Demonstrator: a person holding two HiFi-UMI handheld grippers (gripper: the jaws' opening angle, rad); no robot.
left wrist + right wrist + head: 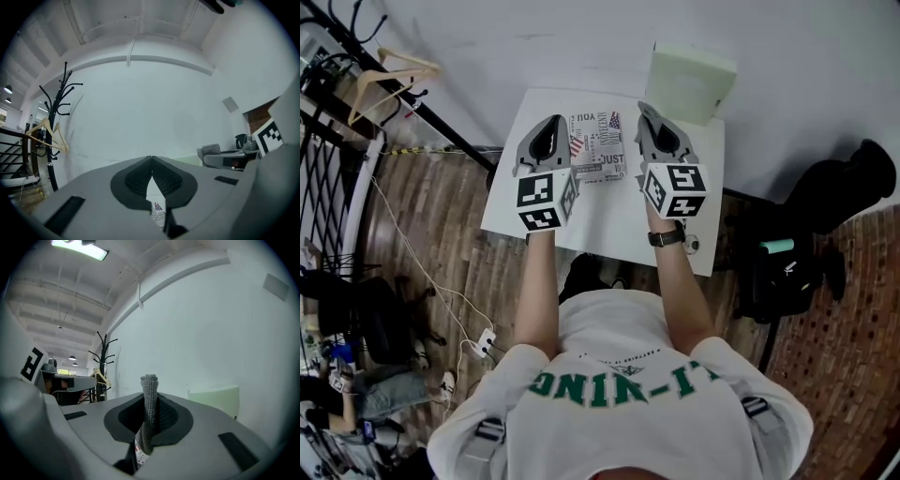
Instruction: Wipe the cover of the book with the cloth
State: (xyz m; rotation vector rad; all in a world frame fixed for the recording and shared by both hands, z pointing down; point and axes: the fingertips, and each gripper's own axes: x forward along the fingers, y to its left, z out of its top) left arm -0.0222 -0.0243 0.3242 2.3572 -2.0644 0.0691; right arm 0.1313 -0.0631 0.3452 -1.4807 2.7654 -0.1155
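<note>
Person: seen from above in a white shirt with green lettering; both forearms are stretched forward over the table; a gripper is held in each hand
Table: white, set against a pale wall; brown plank flooring is seen around it
Coat stand: black, stood by the wall off to the left; a wooden hanger is hung on it
Box: pale green, placed at the table's far right corner, against the wall; it is seen just beyond the right gripper
Book: laid flat on the far middle of the table; its cover is printed with black words and a flag motif; it is framed by the two grippers in the head view, and a sliver of it is glimpsed beneath the jaws in each gripper view
Left gripper: held over the table at the book's left edge, pointed toward the wall; its jaws are brought together at the tips and nothing is caught between them
Right gripper: held at the book's right edge, pointed the same way; its jaws are clamped on the cloth
Cloth: grey and knitted; it is pinched upright between the right jaws, with its folded end raised above them and its lower end hung toward the book; whether the cover is touched cannot be told
Watch: dark, worn on the right wrist
</note>
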